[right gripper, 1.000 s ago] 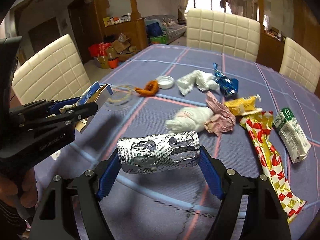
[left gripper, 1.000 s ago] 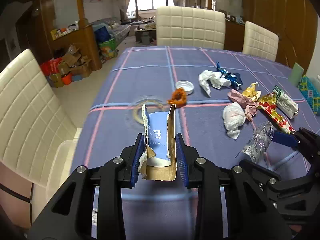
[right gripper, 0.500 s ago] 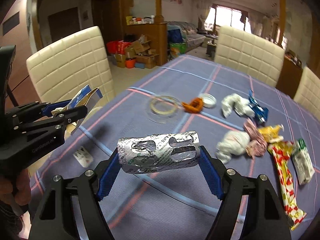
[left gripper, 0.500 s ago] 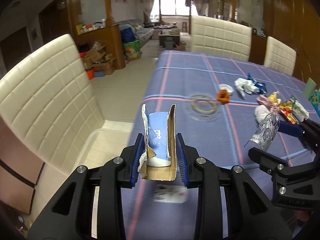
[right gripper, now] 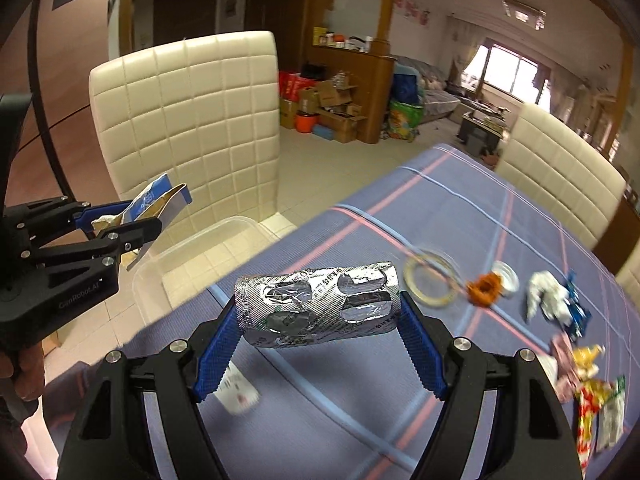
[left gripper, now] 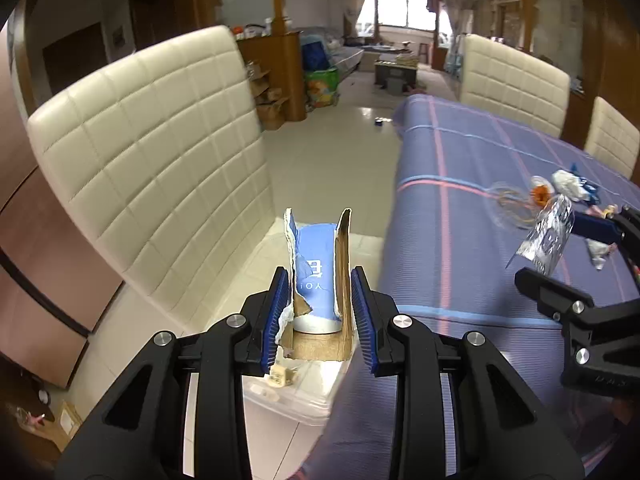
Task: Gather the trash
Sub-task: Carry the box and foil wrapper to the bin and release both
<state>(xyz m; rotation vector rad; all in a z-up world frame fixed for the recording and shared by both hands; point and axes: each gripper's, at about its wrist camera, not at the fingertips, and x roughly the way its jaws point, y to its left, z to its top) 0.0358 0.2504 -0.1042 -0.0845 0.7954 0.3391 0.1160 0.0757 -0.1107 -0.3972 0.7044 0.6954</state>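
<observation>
"GenRobot.AI" on left gripper point(right gripper: 132, 226)

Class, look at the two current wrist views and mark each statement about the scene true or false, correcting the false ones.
1. The left gripper is shut on a torn blue carton. True.
2. The right gripper is open and carries nothing. False: it is shut on a silver pill sheet.
3. A clear plastic bin sits on the floor beside the table. True.
4. The torn blue carton already lies inside the bin. False: it is held in the air by the left gripper.
5. All the rubbish is off the table. False: a tape roll, an orange peel and wrappers lie on it.
</observation>
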